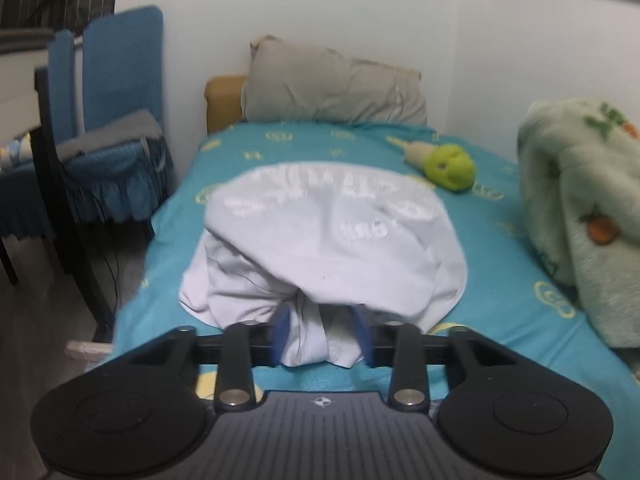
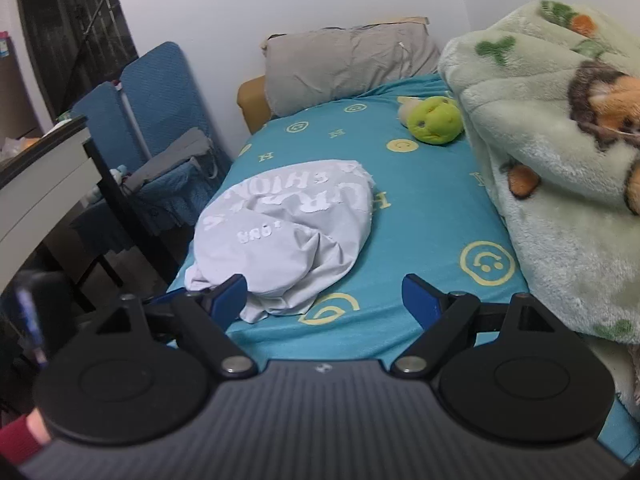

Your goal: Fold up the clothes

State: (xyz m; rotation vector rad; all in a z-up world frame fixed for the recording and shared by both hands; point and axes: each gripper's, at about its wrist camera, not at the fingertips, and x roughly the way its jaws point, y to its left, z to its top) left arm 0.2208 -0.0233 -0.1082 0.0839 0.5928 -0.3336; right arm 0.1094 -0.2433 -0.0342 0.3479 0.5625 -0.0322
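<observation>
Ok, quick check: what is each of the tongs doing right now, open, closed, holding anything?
Left tongs: a bunch of the white shirt sits between them; whether they pinch it cannot be told.
Right tongs: wide open, holding nothing.

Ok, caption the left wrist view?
Left gripper around a bunched edge of the white shirt on the teal bed.

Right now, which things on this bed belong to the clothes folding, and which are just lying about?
Part of the job:
white shirt
left gripper, fingers around a bunch of the shirt
right gripper, open

Lying about:
grey pillow
green plush toy
fleece blanket
</observation>
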